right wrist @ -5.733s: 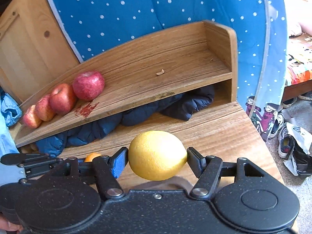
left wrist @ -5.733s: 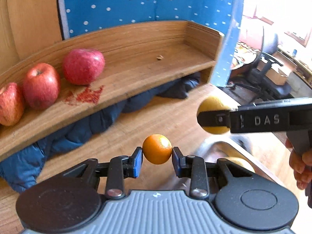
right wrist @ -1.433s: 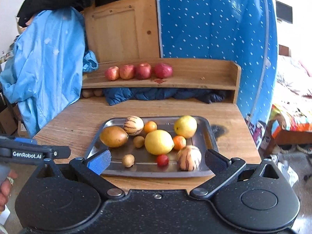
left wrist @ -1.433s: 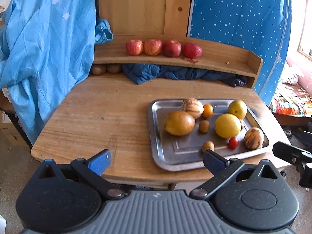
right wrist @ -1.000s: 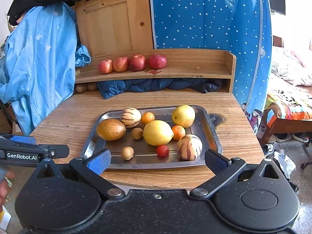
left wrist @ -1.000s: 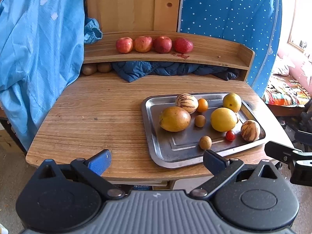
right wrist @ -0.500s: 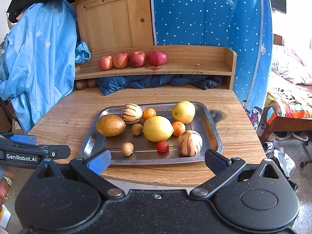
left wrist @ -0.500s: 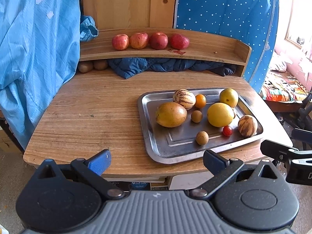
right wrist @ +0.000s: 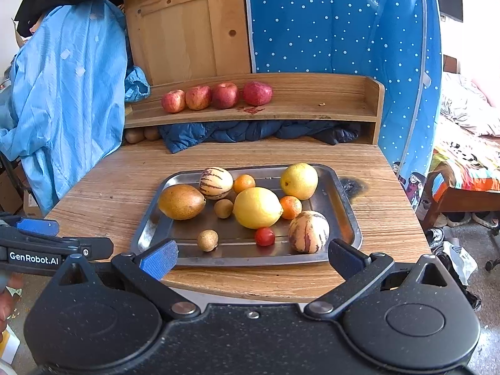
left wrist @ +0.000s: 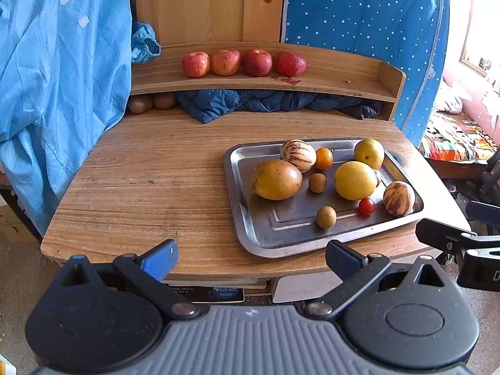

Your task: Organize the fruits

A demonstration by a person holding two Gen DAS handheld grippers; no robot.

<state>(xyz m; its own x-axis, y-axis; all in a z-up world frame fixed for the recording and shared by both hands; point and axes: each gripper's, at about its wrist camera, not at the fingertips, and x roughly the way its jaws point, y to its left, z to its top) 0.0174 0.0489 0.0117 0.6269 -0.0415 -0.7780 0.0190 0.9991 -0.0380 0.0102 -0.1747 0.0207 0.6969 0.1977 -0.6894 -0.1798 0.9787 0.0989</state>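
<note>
A steel tray (left wrist: 290, 218) on the wooden table holds a mango (left wrist: 276, 179), a big lemon (left wrist: 355, 180), two striped melons (left wrist: 297, 155), small oranges (left wrist: 323, 158), a cherry tomato (left wrist: 366, 206) and small brown fruits. Several red apples (left wrist: 243, 62) stand in a row on the raised shelf. My left gripper (left wrist: 251, 257) is open and empty, held off the table's front edge. My right gripper (right wrist: 251, 259) is likewise open and empty, just before the tray (right wrist: 150, 228) and its lemon (right wrist: 257, 207).
A light blue garment (left wrist: 56, 78) hangs at the left. A dark blue jacket (left wrist: 250, 103) and two brown fruits (left wrist: 150, 102) lie under the shelf. A dotted blue fabric wall (left wrist: 359, 15) stands behind. A scorch mark (right wrist: 351, 186) sits right of the tray.
Earlier the left gripper was shut on an orange and the right on a lemon near the shelf. Both are now open, empty and pulled back past the table's front edge.
</note>
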